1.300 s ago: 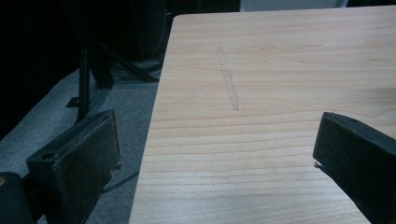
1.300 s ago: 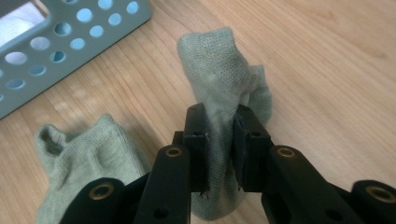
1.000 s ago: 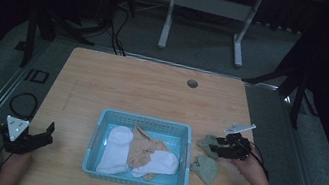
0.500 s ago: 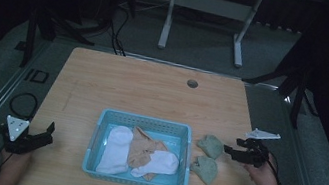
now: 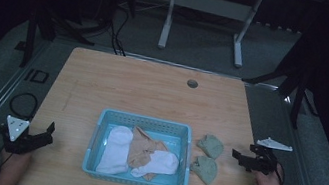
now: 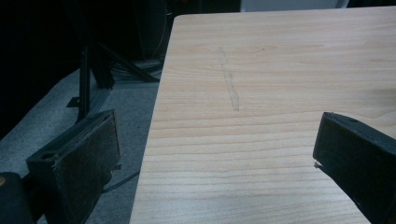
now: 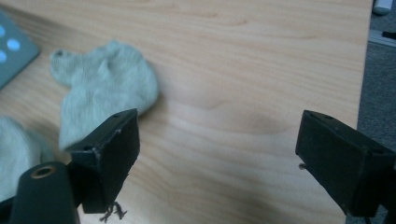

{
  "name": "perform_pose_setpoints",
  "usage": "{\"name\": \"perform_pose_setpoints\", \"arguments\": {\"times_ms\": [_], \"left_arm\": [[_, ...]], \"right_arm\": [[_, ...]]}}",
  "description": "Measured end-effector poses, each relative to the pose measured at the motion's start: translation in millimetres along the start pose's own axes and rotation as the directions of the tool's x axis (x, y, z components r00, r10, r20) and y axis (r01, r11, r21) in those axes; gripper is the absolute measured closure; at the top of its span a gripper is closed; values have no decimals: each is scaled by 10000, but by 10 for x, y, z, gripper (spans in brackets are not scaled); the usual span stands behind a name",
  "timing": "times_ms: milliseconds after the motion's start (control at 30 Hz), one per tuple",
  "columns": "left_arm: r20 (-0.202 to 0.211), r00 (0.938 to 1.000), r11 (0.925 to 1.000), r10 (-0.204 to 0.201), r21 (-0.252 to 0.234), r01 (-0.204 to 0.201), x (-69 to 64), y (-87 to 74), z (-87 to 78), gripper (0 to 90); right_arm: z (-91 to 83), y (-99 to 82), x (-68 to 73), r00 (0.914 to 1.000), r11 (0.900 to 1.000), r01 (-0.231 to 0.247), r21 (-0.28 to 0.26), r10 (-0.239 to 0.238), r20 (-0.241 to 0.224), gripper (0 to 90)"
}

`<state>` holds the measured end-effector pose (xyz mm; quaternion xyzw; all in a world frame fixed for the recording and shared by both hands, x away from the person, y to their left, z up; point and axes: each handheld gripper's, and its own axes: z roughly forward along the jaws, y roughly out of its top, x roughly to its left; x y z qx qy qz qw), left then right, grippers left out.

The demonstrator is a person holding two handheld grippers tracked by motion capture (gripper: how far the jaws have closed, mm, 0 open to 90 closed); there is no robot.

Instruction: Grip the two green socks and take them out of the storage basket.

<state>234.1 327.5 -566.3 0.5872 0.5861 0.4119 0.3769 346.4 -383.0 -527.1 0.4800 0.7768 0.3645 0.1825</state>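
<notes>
Wooden worktop, blue basket holding white and tan socks, two green socks beside the basket's right wall, right gripper near them, jaws just opened and empty, left gripper jaws open, empty

The far half of the table is left bare as far as a small round hole near its far edge, so free passage is offered there. The middle of the near half is taken up by the blue basket, whose raised walls bar a level path between the sides. Just beside its right wall, two green socks are laid on the wood. A strip of open wood is left between them and the right gripper. Bare wood is seen ahead of the left gripper.
</notes>
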Motion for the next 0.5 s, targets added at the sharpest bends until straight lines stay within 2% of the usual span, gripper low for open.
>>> {"name": "perform_pose_setpoints", "arguments": {"times_ms": [67, 133, 233, 333, 500], "left_arm": [[0, 10000, 10000, -4, 5, 4, 1, 0, -1, 4], [0, 10000, 10000, 2, 1, -2, 1, 0, -1, 4], [0, 10000, 10000, 14, 1, -14, 0, 0, -1, 4], [9, 10000, 10000, 1, -26, -1, 1, -1, -3, 4], [19, 10000, 10000, 6, 0, -6, 1, 0, 0, 4]], "right_arm": [[0, -69, -17, 9999, 9998, -171, -102, 171, 20, 131], [-14, -116, -35, 9992, 9991, -216, -356, 228, 322, 131], [-39, -183, -65, 9971, 9961, -591, -655, 621, 446, 129], [-40, -257, -97, 9950, 9956, -564, -752, 623, 779, 120], [-36, -298, -128, 9950, 9952, -674, -713, 723, 682, 120]]}}
